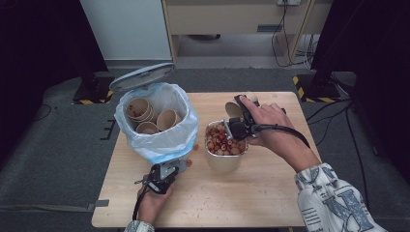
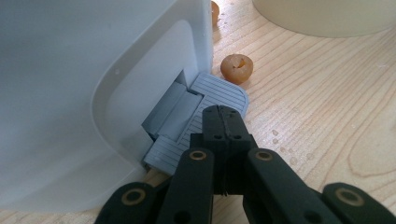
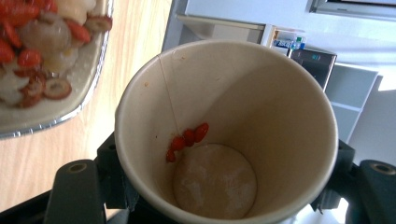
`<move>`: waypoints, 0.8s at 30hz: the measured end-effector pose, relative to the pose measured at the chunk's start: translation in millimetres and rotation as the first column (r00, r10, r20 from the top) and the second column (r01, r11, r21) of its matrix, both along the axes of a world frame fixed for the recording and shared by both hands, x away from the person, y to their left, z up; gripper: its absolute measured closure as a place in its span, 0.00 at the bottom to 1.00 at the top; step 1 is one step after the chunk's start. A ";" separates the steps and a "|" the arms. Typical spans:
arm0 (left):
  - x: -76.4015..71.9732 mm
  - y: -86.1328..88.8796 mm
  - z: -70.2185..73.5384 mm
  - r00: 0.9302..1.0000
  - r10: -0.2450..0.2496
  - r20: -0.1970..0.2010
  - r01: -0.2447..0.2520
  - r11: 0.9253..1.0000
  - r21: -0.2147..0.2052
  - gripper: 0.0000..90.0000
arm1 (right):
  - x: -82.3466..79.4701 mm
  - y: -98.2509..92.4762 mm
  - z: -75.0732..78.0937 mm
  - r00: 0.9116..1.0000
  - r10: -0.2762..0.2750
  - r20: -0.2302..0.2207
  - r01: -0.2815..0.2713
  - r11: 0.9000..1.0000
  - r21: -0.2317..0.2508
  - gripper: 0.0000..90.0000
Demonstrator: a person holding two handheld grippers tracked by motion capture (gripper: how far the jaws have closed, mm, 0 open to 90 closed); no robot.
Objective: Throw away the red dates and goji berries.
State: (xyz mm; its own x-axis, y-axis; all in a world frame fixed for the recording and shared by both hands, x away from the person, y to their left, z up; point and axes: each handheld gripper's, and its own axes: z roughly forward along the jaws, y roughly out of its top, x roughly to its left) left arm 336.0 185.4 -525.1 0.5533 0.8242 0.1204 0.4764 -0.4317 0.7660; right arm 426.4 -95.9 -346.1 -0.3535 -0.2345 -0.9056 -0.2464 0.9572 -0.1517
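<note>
The left gripper (image 2: pixel 223 122), its two black jaws pressed fully together with nothing between them, pushes down on the grey ribbed plastic pedal (image 2: pixel 219 95) of the white lined waste bin (image 1: pixel 159 140), whose round lid (image 1: pixel 141 76) stands open. The right gripper (image 1: pixel 238 118) grips a tan paper cup (image 3: pixel 226 130) by its wall, tilted over the foil tray of fruit pieces (image 1: pixel 223 145) beside the bin. A few red bits (image 3: pixel 187 138) cling inside the cup.

The closed tip could slide off the pedal, and the lid would then fall. If the cup is squeezed too hard it may crush; residue could drop on the light wooden table (image 1: pixel 270 188), where a loose brown fruit (image 2: pixel 236 68) already lies.
</note>
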 end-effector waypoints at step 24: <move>0.3 1.0 0.3 1.000 -0.004 -0.002 0.004 1.000 0.007 1.00 | 24.7 -40.8 2.0 0.957 -0.008 -0.291 0.155 0.860 0.487 0.30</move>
